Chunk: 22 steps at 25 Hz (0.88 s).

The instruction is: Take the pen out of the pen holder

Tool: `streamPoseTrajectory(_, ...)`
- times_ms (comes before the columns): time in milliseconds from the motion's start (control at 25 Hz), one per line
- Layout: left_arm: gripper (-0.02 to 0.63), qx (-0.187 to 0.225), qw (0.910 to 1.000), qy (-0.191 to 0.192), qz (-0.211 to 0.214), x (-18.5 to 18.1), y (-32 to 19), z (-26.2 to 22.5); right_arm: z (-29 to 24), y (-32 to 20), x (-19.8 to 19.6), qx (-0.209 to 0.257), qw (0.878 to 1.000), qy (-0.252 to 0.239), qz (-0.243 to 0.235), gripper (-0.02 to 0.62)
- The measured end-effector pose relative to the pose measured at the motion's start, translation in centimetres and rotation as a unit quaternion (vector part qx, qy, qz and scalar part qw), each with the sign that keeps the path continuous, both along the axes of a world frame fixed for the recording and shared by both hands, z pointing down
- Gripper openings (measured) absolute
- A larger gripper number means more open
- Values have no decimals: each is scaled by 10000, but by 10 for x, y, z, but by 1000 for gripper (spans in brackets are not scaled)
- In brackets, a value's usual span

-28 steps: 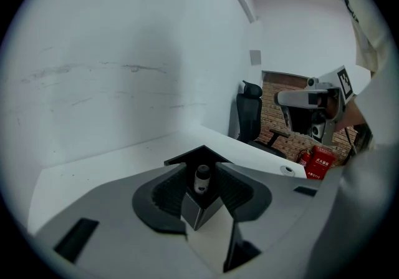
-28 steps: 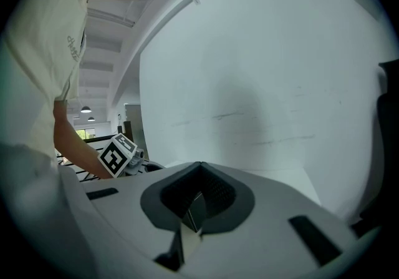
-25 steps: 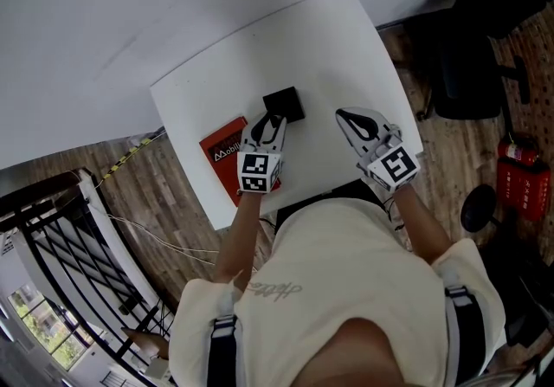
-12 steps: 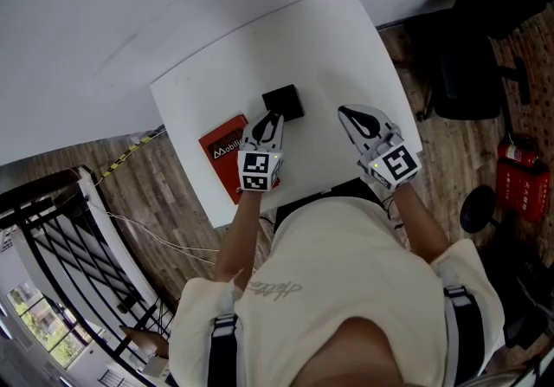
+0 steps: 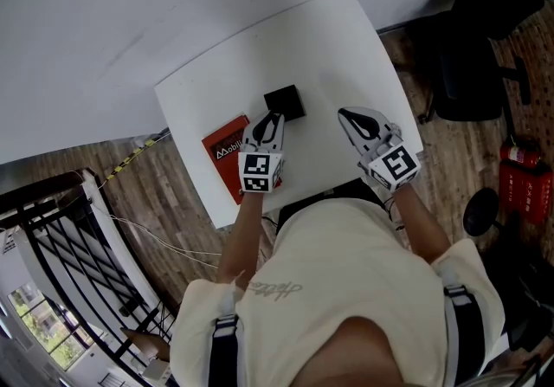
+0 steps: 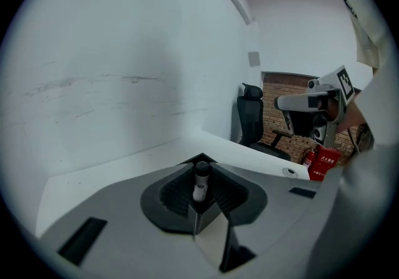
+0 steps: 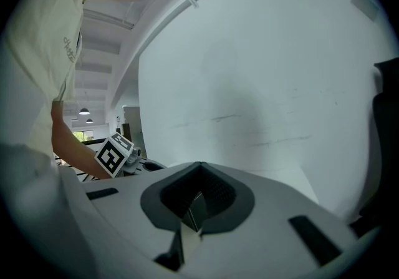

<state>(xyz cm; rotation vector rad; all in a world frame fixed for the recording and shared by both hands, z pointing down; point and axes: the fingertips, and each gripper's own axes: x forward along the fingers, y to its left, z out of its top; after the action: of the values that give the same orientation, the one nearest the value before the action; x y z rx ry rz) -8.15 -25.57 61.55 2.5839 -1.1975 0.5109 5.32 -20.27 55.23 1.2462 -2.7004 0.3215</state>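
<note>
A black pen holder [image 5: 284,102] stands in the middle of the white table [image 5: 286,39]. My left gripper [image 5: 273,121] reaches it from the near side, its tips at the holder's near edge. In the left gripper view a pen [image 6: 200,181] with a white barrel and black cap stands upright between the ribbed pads, which are closed in on it. My right gripper [image 5: 347,114] hovers over the table to the right of the holder. Its jaws are shut with nothing between them [image 7: 199,165].
A red book [image 5: 227,145] lies on the table just left of my left gripper. A black office chair [image 5: 485,30] and a red fire extinguisher [image 5: 519,177] stand on the wood floor to the right. A white wall runs behind the table.
The left gripper's jaws have narrowed at the pen holder. Both hands have stayed about where they were.
</note>
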Motion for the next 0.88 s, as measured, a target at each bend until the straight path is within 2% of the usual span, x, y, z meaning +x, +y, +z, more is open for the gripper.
streamPoseTrajectory(440,87,261,9996,44,-1,1,6,-33,-7,9,-1,86,9999,-76,-1,8)
streamPoseTrajectory(880,87,592,9977,255,-204,-7,15,-66,-24,20,-10,305,9994,-145,-84,8)
